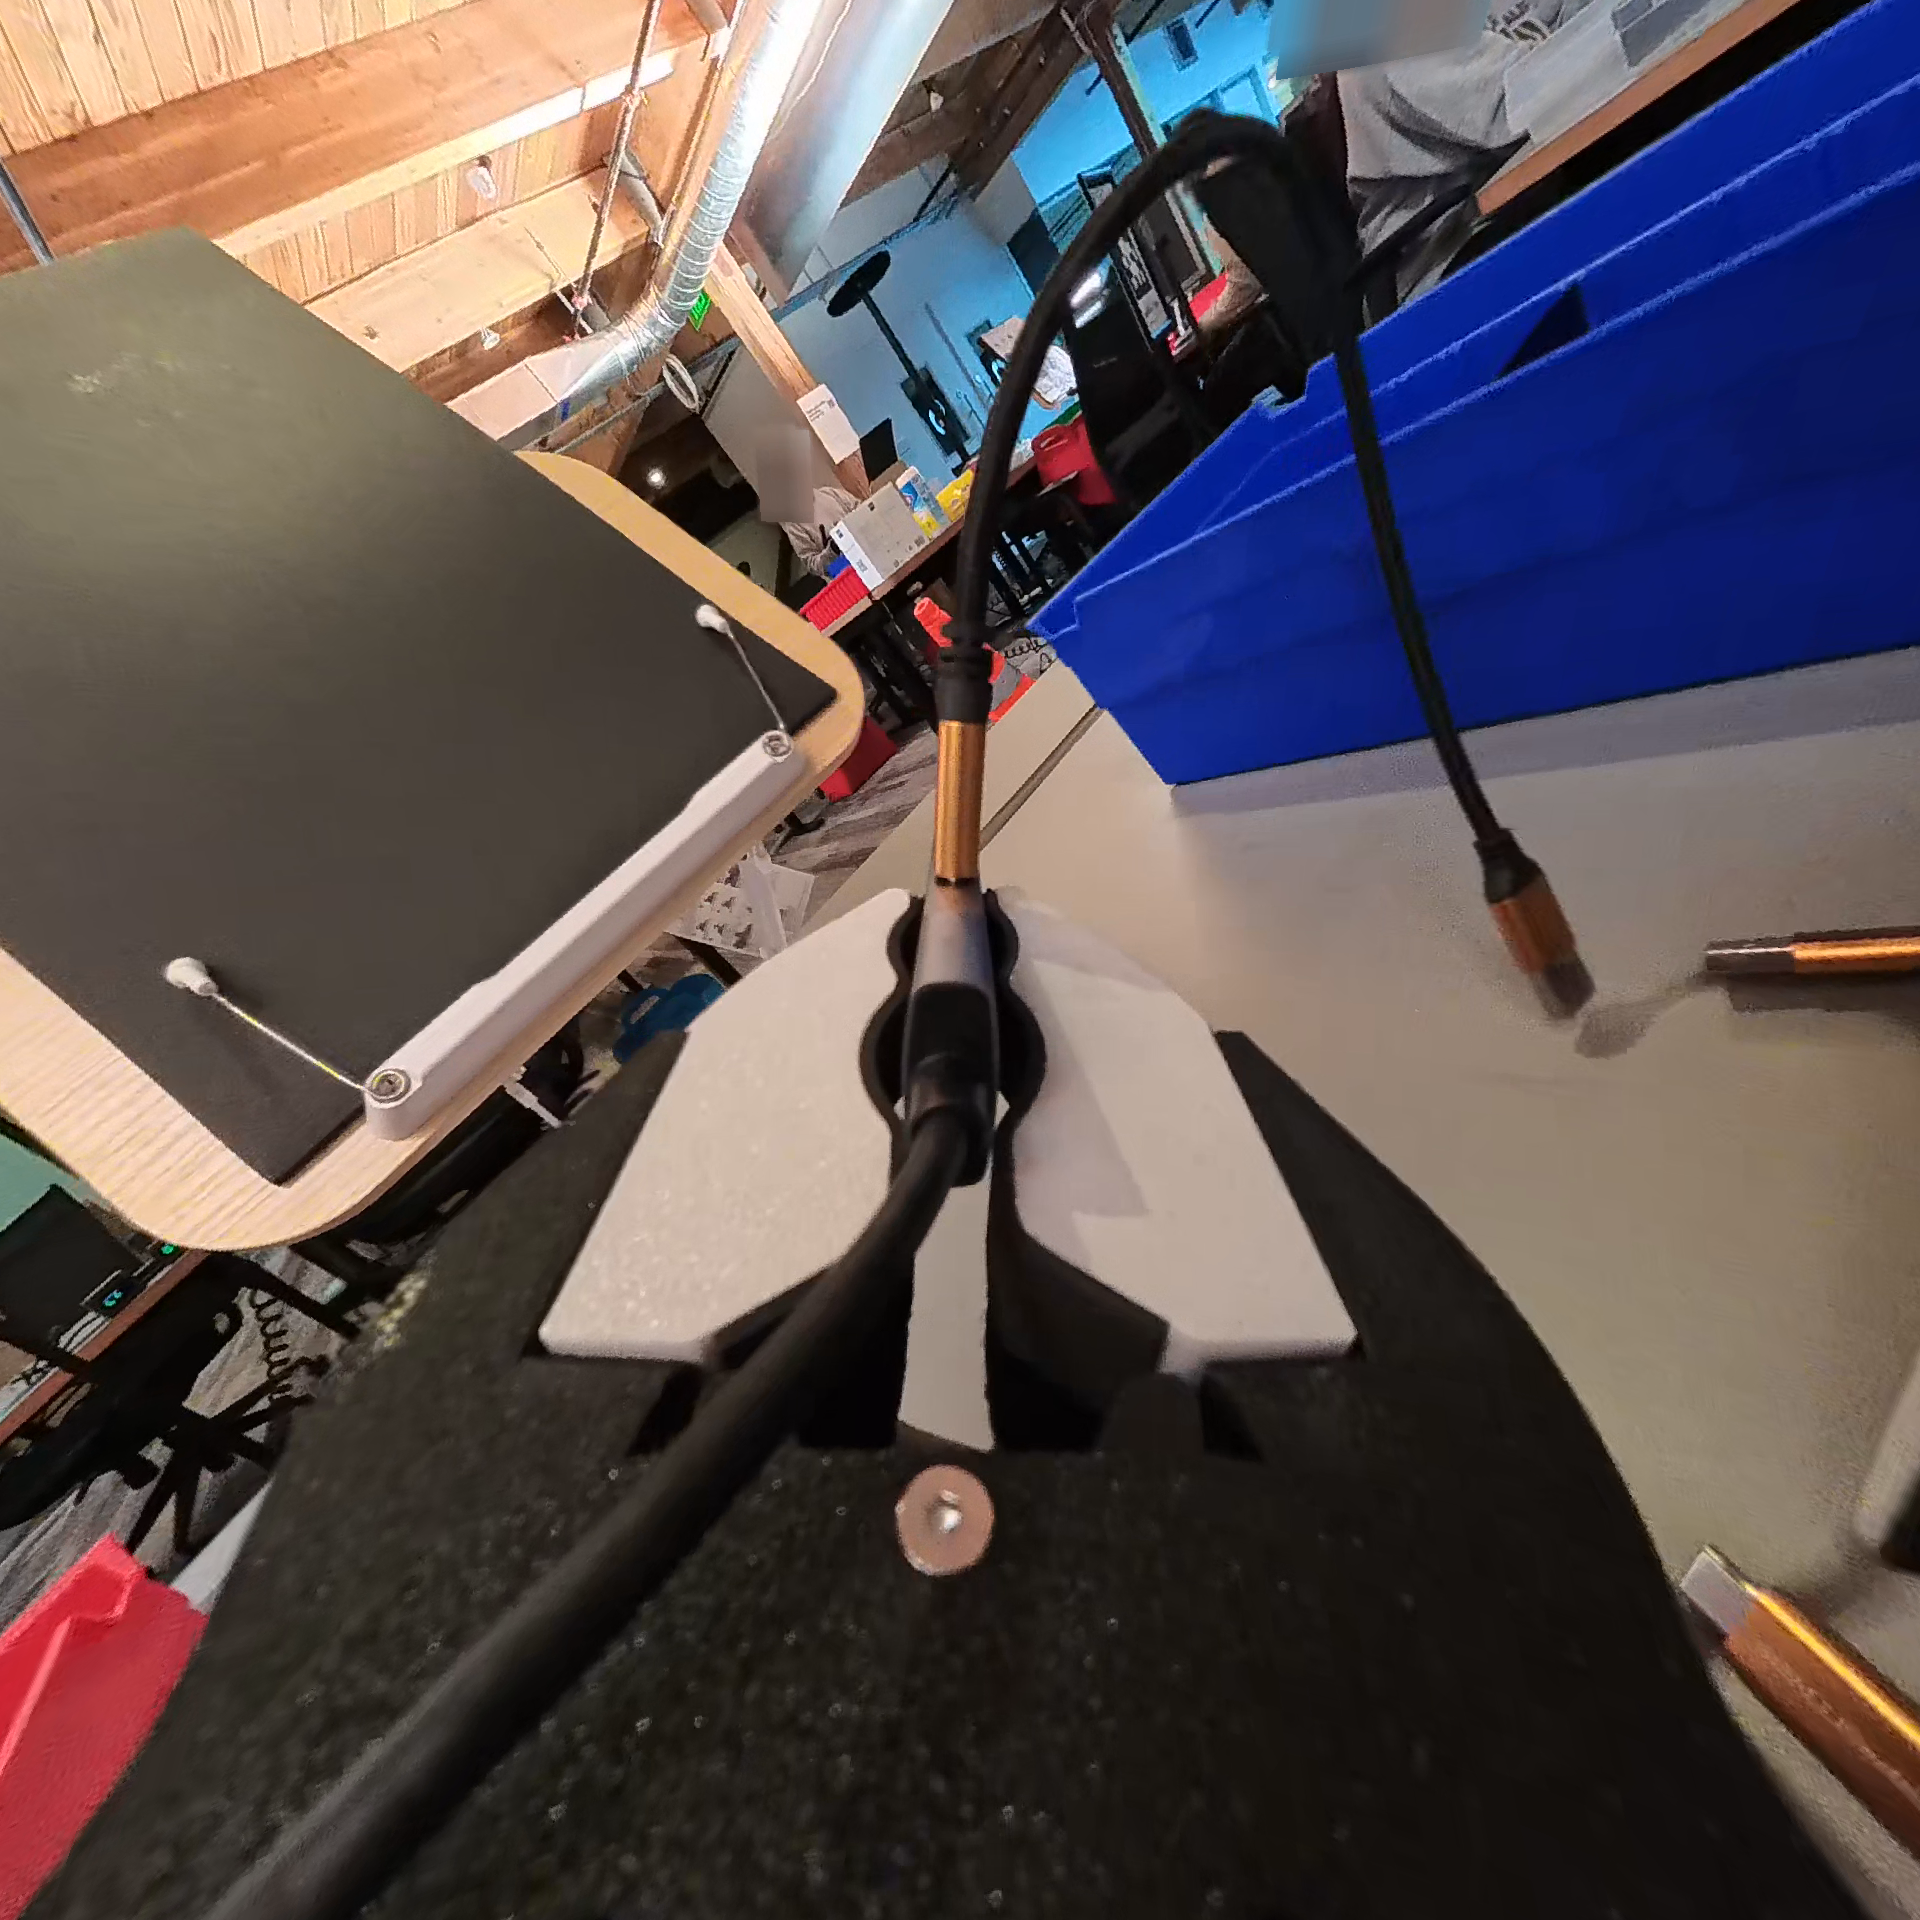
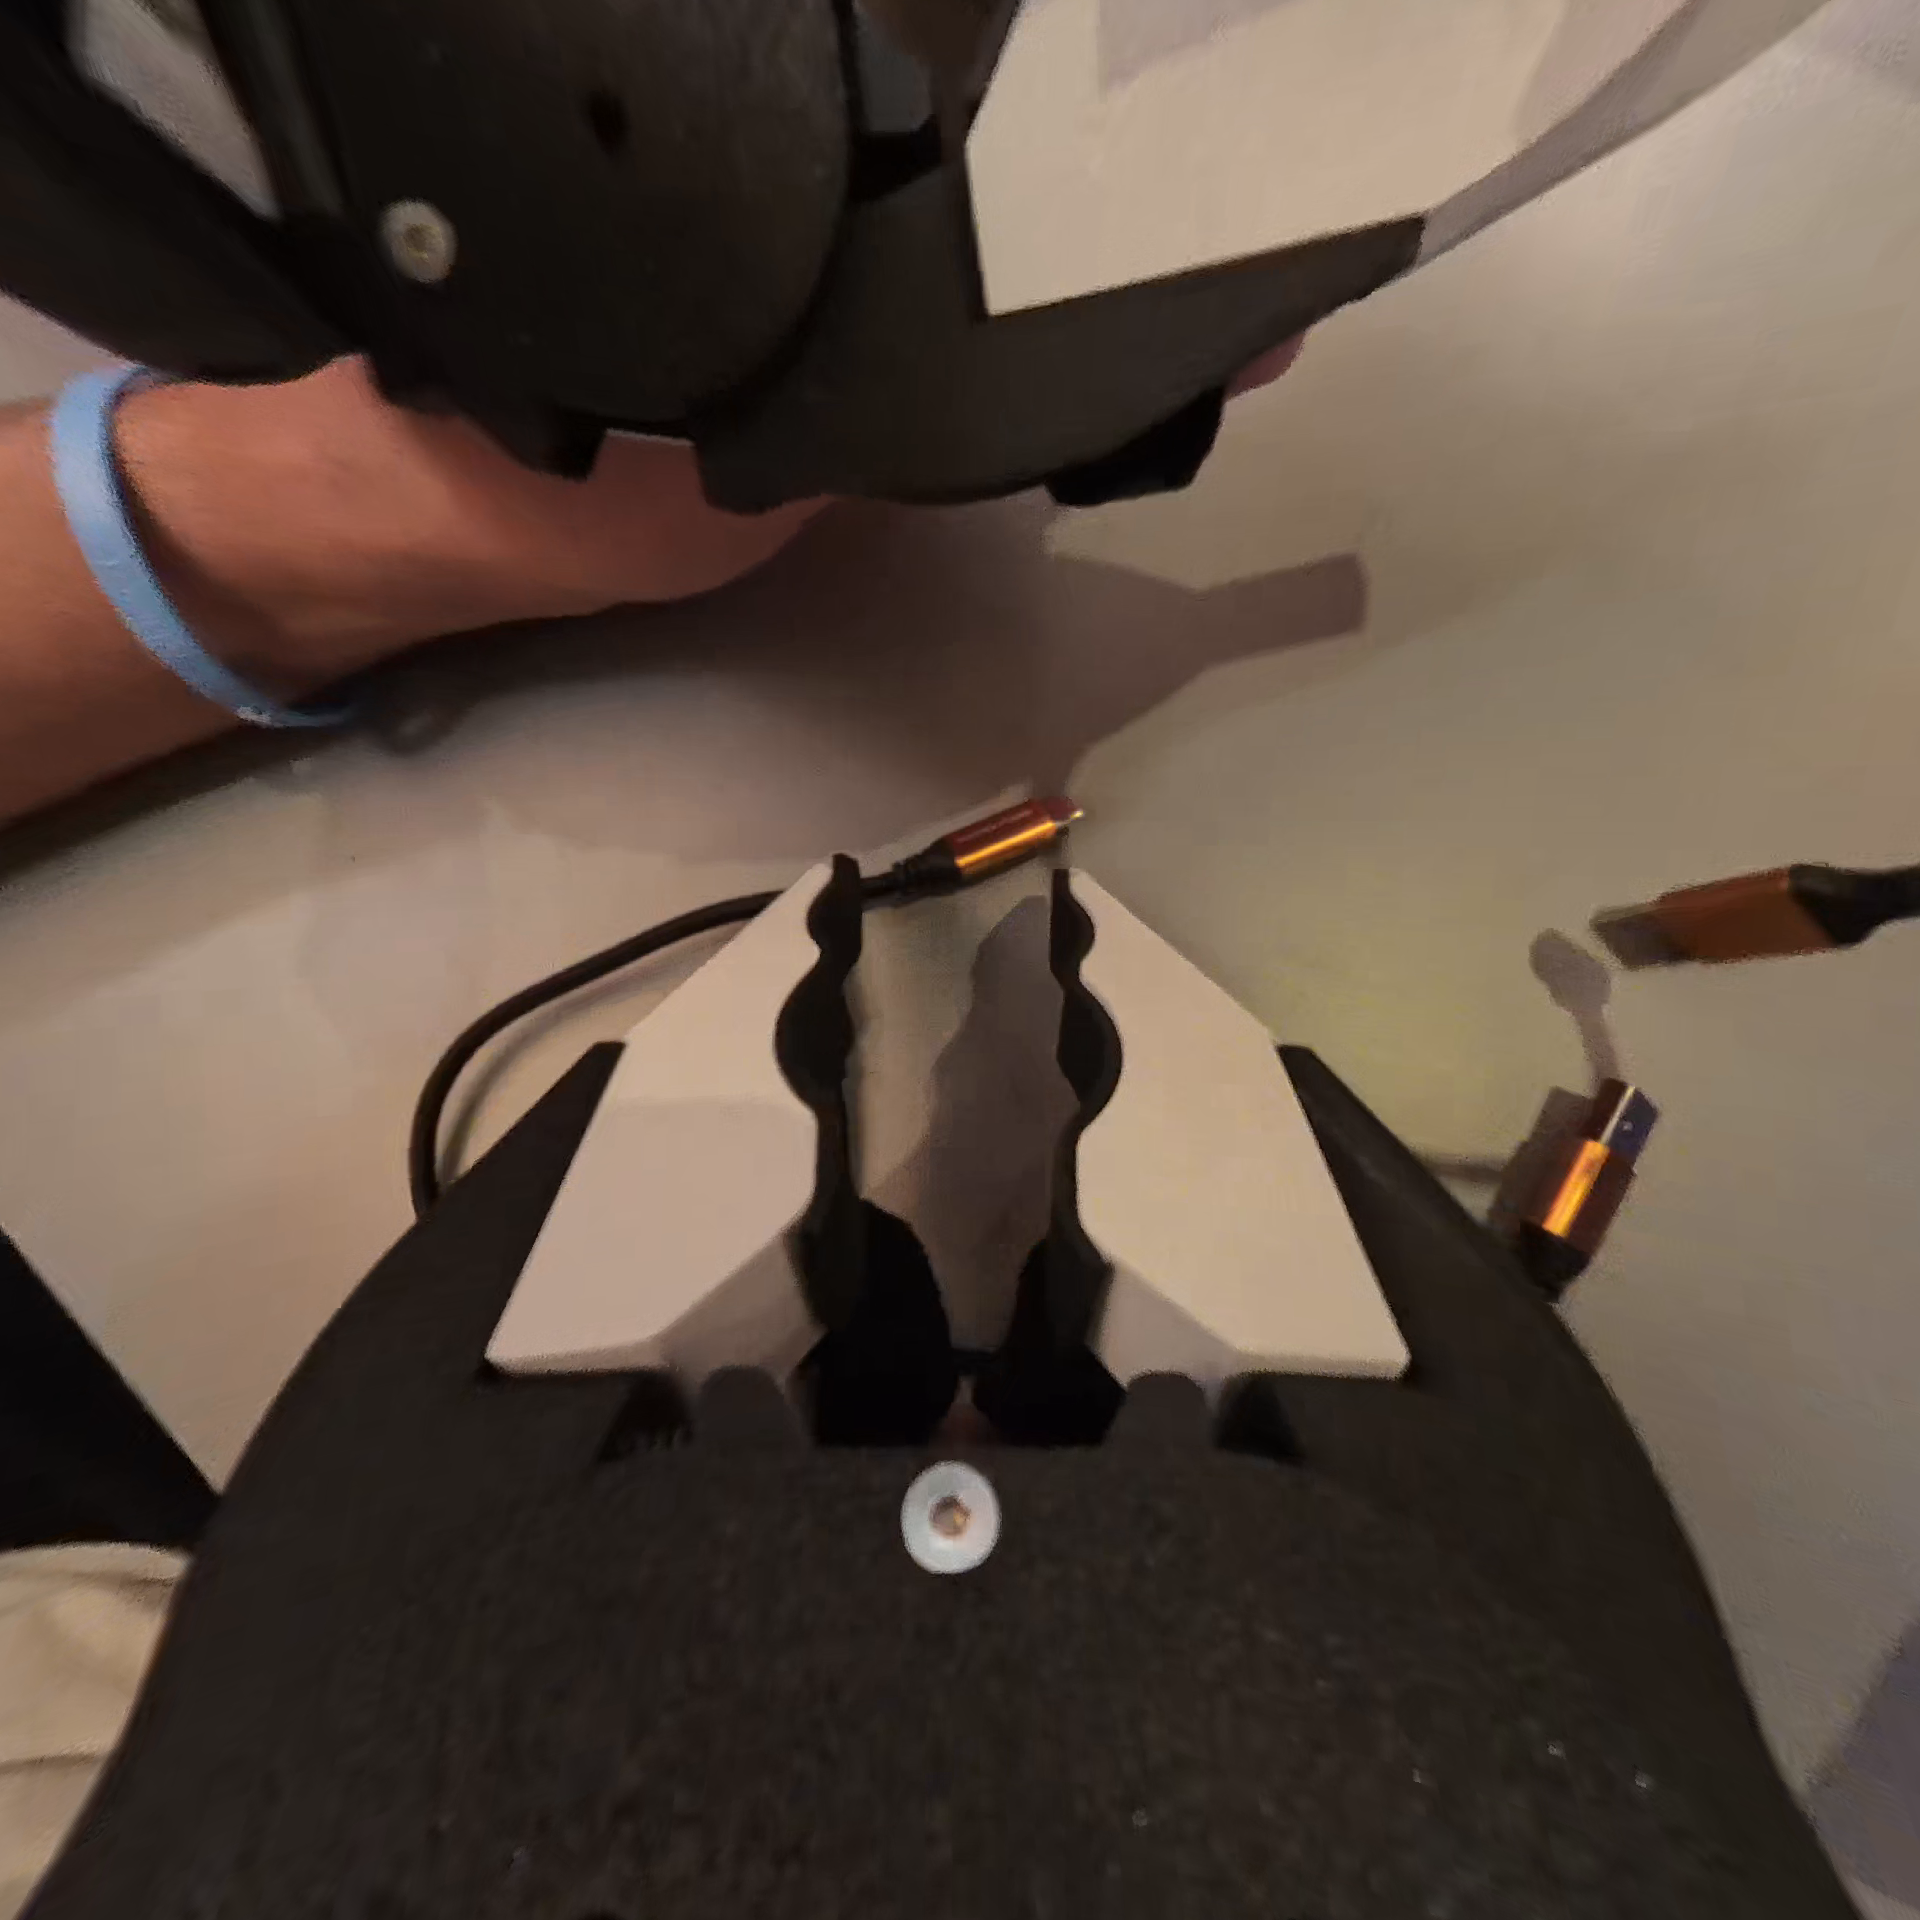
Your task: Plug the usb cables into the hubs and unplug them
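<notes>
In the left wrist view my left gripper (image 1: 951,914) is shut on a black cable joint (image 1: 940,1013), where a grey plug meets a black one. A gold-sleeved connector (image 1: 956,800) sticks up past the fingertips. Its black cable (image 1: 1049,301) loops over and hangs down to another gold plug (image 1: 1538,935) above the grey table (image 1: 1455,1143). In the right wrist view my right gripper (image 2: 951,883) is open, just above the table (image 2: 1351,727). A small gold plug (image 2: 1013,831) on a thin black cable (image 2: 499,1039) lies right at its fingertips. The other gripper (image 2: 623,239), held in a hand, hovers above.
A blue bin (image 1: 1558,468) stands on the table at the right. A wooden board with a black mat (image 1: 312,675) is at the left. More gold plugs lie at the right (image 1: 1818,951) (image 1: 1808,1694), also in the right wrist view (image 2: 1725,920) (image 2: 1579,1174). A wrist with a blue band (image 2: 114,551) rests at left.
</notes>
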The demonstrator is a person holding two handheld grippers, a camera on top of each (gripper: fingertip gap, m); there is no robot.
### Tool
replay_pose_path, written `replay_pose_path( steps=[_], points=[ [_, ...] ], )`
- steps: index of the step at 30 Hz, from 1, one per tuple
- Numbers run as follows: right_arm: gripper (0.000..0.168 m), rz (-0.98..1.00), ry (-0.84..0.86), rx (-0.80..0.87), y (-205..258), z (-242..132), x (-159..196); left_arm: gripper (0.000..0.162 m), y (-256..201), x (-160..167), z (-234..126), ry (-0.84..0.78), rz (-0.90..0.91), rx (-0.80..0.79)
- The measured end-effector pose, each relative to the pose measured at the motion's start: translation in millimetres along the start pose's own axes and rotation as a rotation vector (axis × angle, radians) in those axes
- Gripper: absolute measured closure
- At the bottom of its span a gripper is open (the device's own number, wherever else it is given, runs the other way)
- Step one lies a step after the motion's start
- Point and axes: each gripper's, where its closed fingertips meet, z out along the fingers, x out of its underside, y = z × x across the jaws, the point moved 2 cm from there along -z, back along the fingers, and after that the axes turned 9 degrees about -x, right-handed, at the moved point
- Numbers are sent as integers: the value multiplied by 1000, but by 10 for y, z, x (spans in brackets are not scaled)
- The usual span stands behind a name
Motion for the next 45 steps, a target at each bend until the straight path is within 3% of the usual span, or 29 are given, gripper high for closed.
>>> replay_pose_path(
  steps=[5,7,11,16,20,24,29,30,33,36,39,40,42,45],
  points=[
    [132,60,27,-17,62,153,-35,153,10,18,8,8,-10,3],
    [148,3,41,8,55,187,-46,153,16,20,11,9,-15,1],
    [155,-136,36,-88,208,180,-33,153,43,29,13,11,-24,-3],
    [162,-319,-50,-309,335,-270,-151,153,60,19,9,0,-28,-4],
    [163,-305,-245,-462,292,-910,-407,153,24,-29,-6,-44,-20,15],
    [163,-393,-294,-176,-163,-1389,-675,152,-65,-136,-55,-128,9,63],
    [163,-628,-292,224,-409,-1920,-979,153,-151,-155,-77,-121,0,114],
    [163,-644,-304,227,-380,-1958,-1000,152,-147,-152,-75,-109,-28,122],
    [163,-556,-395,23,-200,-1931,-968,152,-88,-139,-61,-85,-115,124],
    [163,-246,-485,-544,144,-1930,-835,153,-18,-101,-43,-63,-166,109],
    [163,71,-522,-846,116,-1811,-751,153,3,-100,-40,-62,-190,105],
    [163,141,-454,-865,71,-1654,-646,153,-1,-102,-39,-61,-194,107],
    [163,200,-316,-699,-136,-1218,-413,153,-18,-99,-38,-59,-184,108],
    [163,-51,-80,-386,-321,-675,-37,153,-32,-74,-26,-44,-166,104]
  ],
)
